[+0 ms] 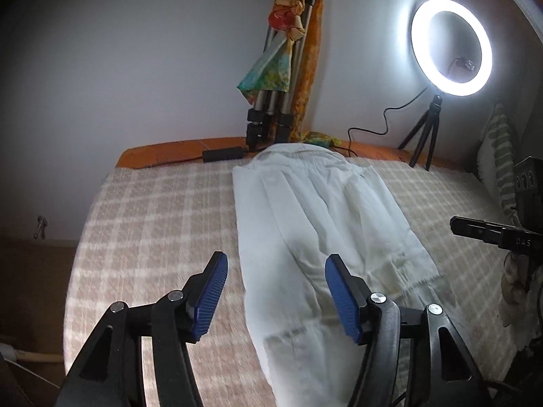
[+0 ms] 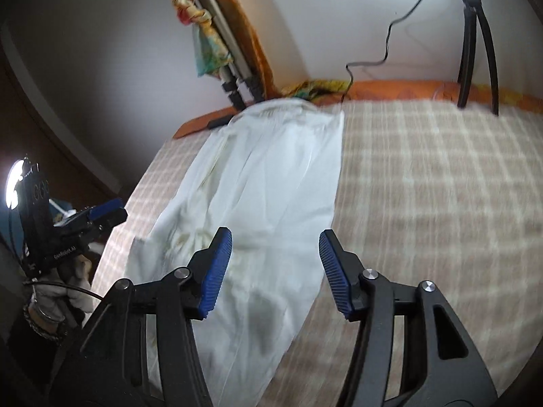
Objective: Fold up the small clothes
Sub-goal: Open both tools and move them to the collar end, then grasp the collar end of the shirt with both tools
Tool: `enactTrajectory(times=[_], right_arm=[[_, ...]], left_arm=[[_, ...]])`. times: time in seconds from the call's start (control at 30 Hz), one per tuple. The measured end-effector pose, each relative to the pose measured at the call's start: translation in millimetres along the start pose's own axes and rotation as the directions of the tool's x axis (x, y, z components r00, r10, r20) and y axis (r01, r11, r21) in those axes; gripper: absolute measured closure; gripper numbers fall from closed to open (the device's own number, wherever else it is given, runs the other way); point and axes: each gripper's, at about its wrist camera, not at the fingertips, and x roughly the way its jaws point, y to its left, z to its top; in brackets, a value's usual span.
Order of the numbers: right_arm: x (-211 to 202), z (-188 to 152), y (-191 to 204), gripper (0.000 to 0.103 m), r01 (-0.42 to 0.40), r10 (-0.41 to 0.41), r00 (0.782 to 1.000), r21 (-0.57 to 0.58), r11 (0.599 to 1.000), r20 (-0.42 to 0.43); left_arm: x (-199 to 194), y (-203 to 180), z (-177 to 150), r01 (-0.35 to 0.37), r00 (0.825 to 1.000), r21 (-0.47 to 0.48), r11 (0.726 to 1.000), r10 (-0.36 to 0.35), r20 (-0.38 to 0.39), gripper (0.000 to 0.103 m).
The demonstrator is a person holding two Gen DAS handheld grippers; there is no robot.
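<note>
A pair of small white trousers point(image 1: 305, 224) lies lengthwise on the checked bed cover point(image 1: 152, 224), waistband at the far end, legs folded together toward me. My left gripper point(image 1: 275, 291) is open and empty, hovering above the near leg end. In the right wrist view the trousers point(image 2: 258, 183) lie left of centre. My right gripper point(image 2: 275, 271) is open and empty above their near right edge. The left gripper point(image 2: 101, 215) shows at the left of that view, beside the bed's edge. The right gripper point(image 1: 488, 232) shows at the right edge of the left wrist view.
A folded tripod draped with colourful cloth point(image 1: 288, 51) leans on the wall behind the bed. A lit ring light point(image 1: 451, 45) on a small tripod stands at the back right, its cable point(image 1: 373, 129) trailing. A black adapter point(image 1: 222, 153) lies by the orange bed edge. A pillow point(image 1: 499, 156) sits at the right.
</note>
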Motion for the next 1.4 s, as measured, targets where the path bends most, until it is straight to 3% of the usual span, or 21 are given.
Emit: enactTrajectory(times=[0.3, 0.5, 0.8, 0.87, 0.93, 0.97, 1.03, 1.13, 1.4], right_arm=[[62.3, 57.7, -49.6, 0.046, -0.016, 0.018, 1.0, 0.121, 0.993, -0.015], [111.2, 68.9, -73.2, 0.046, -0.021, 0.031, 0.998, 0.174, 0.984, -0.054], [137.0, 88.2, -64.8, 0.046, -0.054, 0.059, 0.997, 0.094, 0.994, -0.054], [141.2, 89.9, -57.9, 0.046, -0.05, 0.053, 0.997, 0.058, 0.997, -0.06], [145.4, 91.4, -51.7, 0.052, -0.046, 0.048, 0.997, 0.03, 0.998, -0.068], [146.8, 92.1, -49.7, 0.058, -0.044, 0.045, 0.996, 0.018, 0.999, -0.072], [149.4, 92.3, -46.7, 0.084, -0.028, 0.028, 0.996, 0.002, 1.0, -0.081], [147.4, 92.3, -48.2, 0.098, -0.015, 0.016, 0.997, 0.01, 1.0, -0.076], [104.7, 99.7, -31.0, 0.1, -0.049, 0.049, 0.999, -0.038, 0.998, 0.012]], left_arm=[[86.7, 30.6, 48.4, 0.002, 0.998, -0.069, 0.998, -0.007, -0.062, 0.038], [133.0, 40.2, 61.8, 0.005, 0.995, -0.092, 0.996, -0.014, -0.102, 0.04], [171.8, 30.8, 72.7, 0.011, 0.993, -0.053, 0.999, -0.018, -0.118, 0.042], [175.3, 28.4, 75.9, 0.017, 0.993, -0.046, 0.999, -0.023, -0.119, 0.056], [178.0, 26.7, 78.1, 0.002, 0.993, -0.042, 0.999, -0.007, -0.116, 0.078], [178.9, 25.7, 79.4, 0.004, 0.994, -0.039, 0.999, -0.008, -0.113, 0.084], [180.5, 24.5, 81.9, 0.001, 0.994, -0.035, 0.999, -0.005, -0.113, 0.098], [175.7, 19.3, 84.4, -0.003, 0.996, -0.015, 1.0, 0.001, -0.093, 0.101], [124.1, 16.4, 93.5, -0.001, 1.0, 0.006, 1.0, 0.001, 0.005, 0.102]])
